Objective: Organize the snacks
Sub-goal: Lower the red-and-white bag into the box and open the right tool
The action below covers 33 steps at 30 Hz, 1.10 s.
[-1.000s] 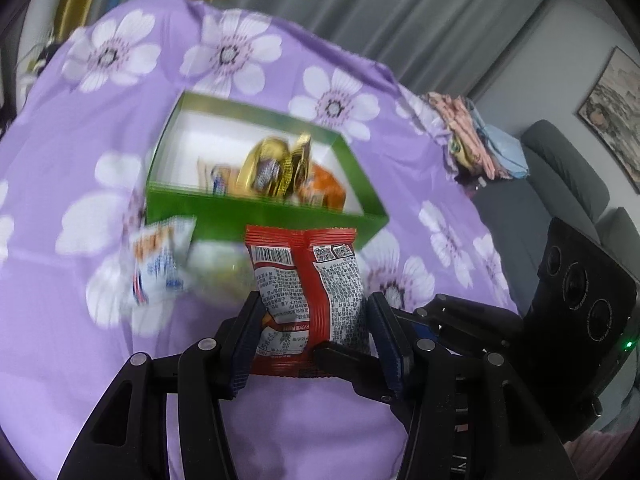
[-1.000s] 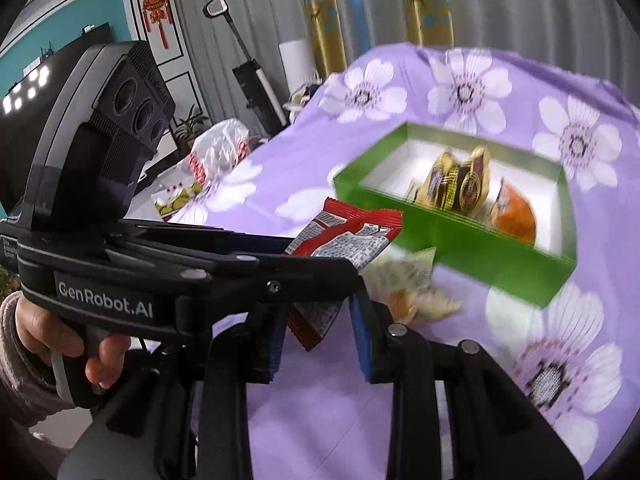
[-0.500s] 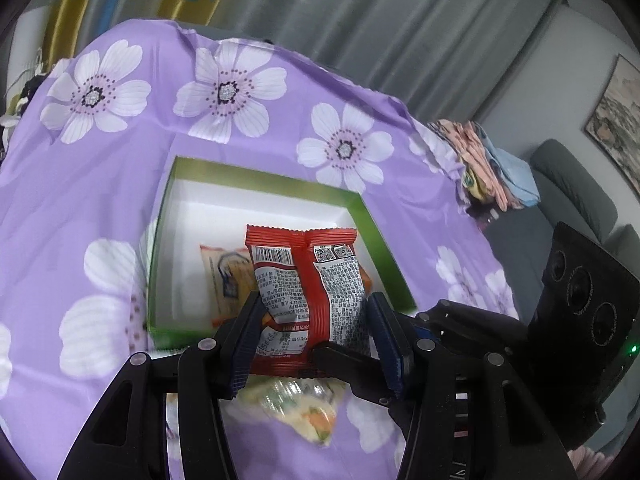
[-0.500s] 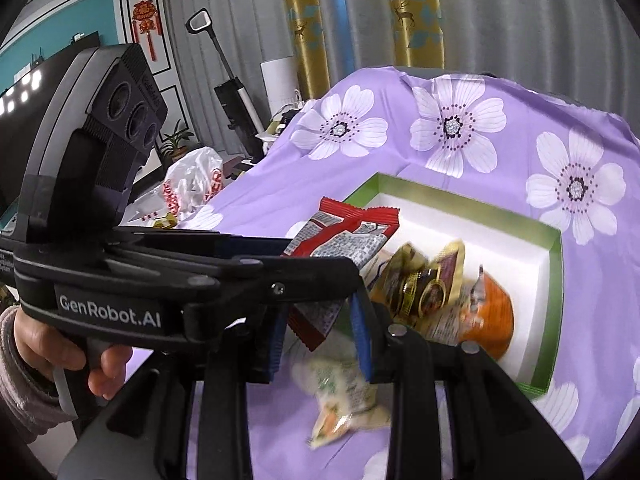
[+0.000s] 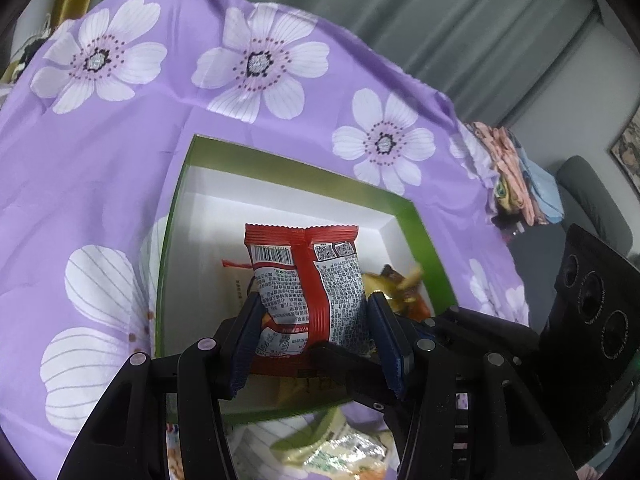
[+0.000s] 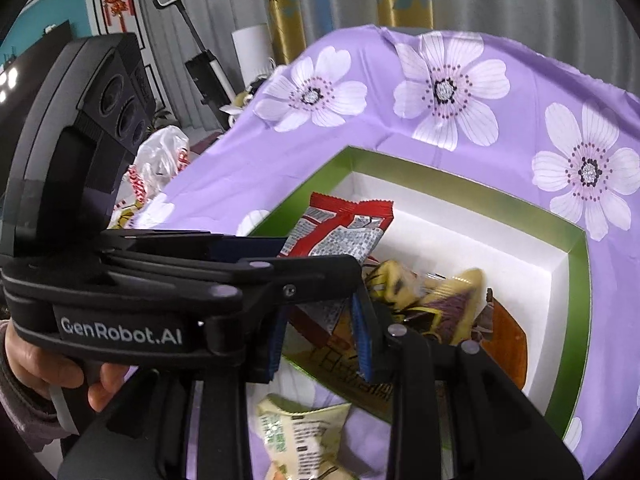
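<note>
Above the green box (image 5: pixel 416 220), a red snack packet (image 5: pixel 308 292) hangs upright, clenched in the left gripper (image 5: pixel 312 336) jaws; yellow and orange packets (image 6: pixel 440 292) lie inside; the right gripper (image 6: pixel 320 332) jaws stand narrow, gripping nothing; a pale packet (image 6: pixel 296 428) rests on the purple flowered bench cloth (image 5: pixel 100 160).

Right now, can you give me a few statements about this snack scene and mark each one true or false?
1. The left tool grips a red packet. True.
2. The green box holds no snacks. False: several packets lie inside it.
3. The cloth is purple with white flowers. True.
4. The red packet lies flat on the box floor. False: it is held above the box.
5. A pale green packet lies outside the box. True.
</note>
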Tool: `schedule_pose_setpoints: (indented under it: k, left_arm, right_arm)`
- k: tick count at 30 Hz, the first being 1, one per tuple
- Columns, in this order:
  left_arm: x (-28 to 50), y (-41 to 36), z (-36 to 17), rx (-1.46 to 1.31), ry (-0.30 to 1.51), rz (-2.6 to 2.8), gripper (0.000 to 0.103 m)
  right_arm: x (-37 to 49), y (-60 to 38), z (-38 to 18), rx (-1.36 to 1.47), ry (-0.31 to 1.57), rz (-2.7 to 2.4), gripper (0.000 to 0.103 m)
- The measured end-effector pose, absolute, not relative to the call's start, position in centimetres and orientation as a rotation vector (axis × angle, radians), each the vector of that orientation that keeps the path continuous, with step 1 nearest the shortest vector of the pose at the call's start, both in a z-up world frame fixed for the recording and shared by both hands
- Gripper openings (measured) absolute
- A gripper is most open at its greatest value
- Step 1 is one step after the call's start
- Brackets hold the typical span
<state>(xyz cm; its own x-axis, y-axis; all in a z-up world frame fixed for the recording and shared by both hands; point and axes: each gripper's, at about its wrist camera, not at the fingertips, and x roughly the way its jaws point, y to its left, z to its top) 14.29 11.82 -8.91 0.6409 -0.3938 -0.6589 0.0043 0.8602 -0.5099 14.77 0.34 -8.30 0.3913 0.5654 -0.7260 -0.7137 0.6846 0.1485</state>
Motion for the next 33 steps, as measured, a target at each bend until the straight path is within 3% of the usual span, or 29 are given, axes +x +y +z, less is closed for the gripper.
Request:
schedule_pose_setpoints:
  k: [9,10,13,16,21,23,33]
  left_arm:
    - [14.6,11.6,-9.1,-0.485,0.865,-0.168,0.053]
    - [14.4,11.6,-8.9,-0.481,0.866,-0.158,0.056]
    - [13.7,11.5,-8.0,-0.447,0.861,-0.121,0.081]
    - [12.6,11.4,-6.8,-0.418,0.837,-0.112,0.084]
    - [10.3,10.9,-4.9,-0.355,0.810,-0.070,0.088]
    - [9.3,10.5,-4.5,-0.332,0.813,-0.055,0.101]
    - [4.0,8.0,-3.0,-0.257,0.791,-0.032,0.101]
  right_arm:
    - [14.7,0.1,-8.4,-0.204,0.839,0.775,0.036]
    - [14.6,-0.1,-8.2,-0.201,0.834,0.773,0.037]
    - [13.8,-0.9,-7.9,-0.182,0.820,0.764,0.054]
    - [12.5,-1.6,-7.3,-0.180,0.799,0.771,0.055]
    - [9.6,-3.4,-5.5,-0.141,0.745,0.771,0.068]
    - [8.4,-4.2,-4.8,-0.126,0.724,0.767,0.069]
    - [4.1,-7.7,-3.7,-0.115,0.676,0.723,0.083]
